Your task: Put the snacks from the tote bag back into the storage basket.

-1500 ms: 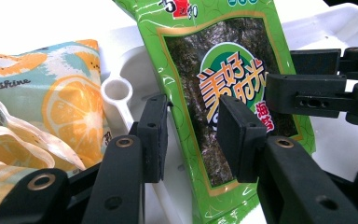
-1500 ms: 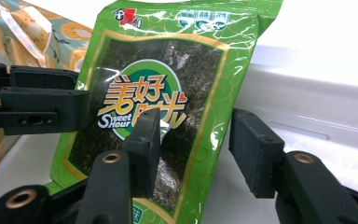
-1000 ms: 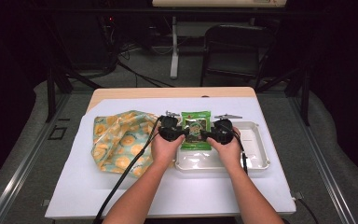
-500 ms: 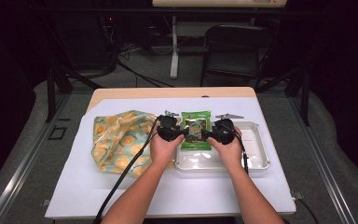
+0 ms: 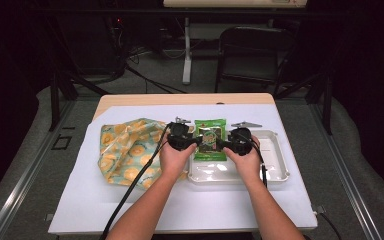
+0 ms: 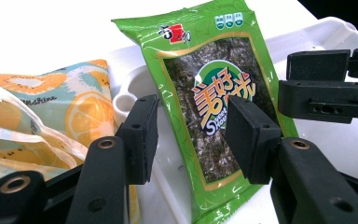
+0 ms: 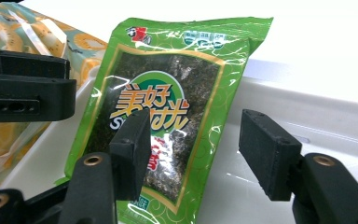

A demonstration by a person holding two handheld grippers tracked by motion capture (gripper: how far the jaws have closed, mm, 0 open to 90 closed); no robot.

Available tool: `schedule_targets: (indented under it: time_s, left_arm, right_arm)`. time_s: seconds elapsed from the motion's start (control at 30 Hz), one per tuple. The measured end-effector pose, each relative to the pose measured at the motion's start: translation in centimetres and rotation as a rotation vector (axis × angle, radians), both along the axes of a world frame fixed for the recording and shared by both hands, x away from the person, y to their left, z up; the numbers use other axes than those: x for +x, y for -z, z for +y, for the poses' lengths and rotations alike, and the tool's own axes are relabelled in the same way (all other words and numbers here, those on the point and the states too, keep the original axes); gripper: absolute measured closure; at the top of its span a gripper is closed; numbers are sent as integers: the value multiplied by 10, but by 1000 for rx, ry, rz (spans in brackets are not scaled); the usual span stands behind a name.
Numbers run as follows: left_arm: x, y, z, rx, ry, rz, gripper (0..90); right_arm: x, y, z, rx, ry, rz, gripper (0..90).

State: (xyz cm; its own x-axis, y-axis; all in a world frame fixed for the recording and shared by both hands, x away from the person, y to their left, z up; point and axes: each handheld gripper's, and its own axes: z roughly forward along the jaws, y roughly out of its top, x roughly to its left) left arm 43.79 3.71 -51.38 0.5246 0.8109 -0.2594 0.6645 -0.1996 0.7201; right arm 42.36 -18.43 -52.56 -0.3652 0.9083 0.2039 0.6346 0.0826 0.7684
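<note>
1. On the worktop [image 5: 130,210], under a white cover sheet, a white tray [image 5: 275,170] sits right of centre; a fruit-print bag [image 5: 125,150] lies just left of it, touching its left rim.
2. Green seaweed snack packet [image 5: 210,139] lies at the tray's far left corner, its far end propped on the rim and tilted up, its near end down in the tray.
3. Left gripper [image 5: 192,142], held in the person's left hand [image 5: 172,157], points right at the packet's left edge. Its jaws have just been opening and now stand released; in the left gripper view the packet [image 6: 214,107] lies behind and between the two pads [image 6: 142,135], neither pressing on it.
4. Right gripper [image 5: 225,145], in the right hand [image 5: 245,160], points left at the packet's right edge. Jaws released, standing wide; in the right gripper view one pad [image 7: 130,149] overlaps the packet [image 7: 168,107] and the other hangs over bare tray [image 7: 307,130].
5. Tips of the two grippers face each other across the packet, near but apart.
</note>
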Motion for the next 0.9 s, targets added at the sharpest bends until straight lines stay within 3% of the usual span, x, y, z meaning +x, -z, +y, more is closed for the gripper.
schedule_targets:
  time_s: [0.33,0.67,0.9]
  left_arm:
    - [-5,-10,3,-23,8,-13,538]
    - [-11,-21,10,-11,28,-51,538]
    - [-13,-27,14,-27,30,-69,538]
  right_arm:
    - [-6,-8,0,10,-1,-23,426]
    - [-11,-16,3,7,-17,-42,425]
    - [-15,-19,4,10,-23,-54,424]
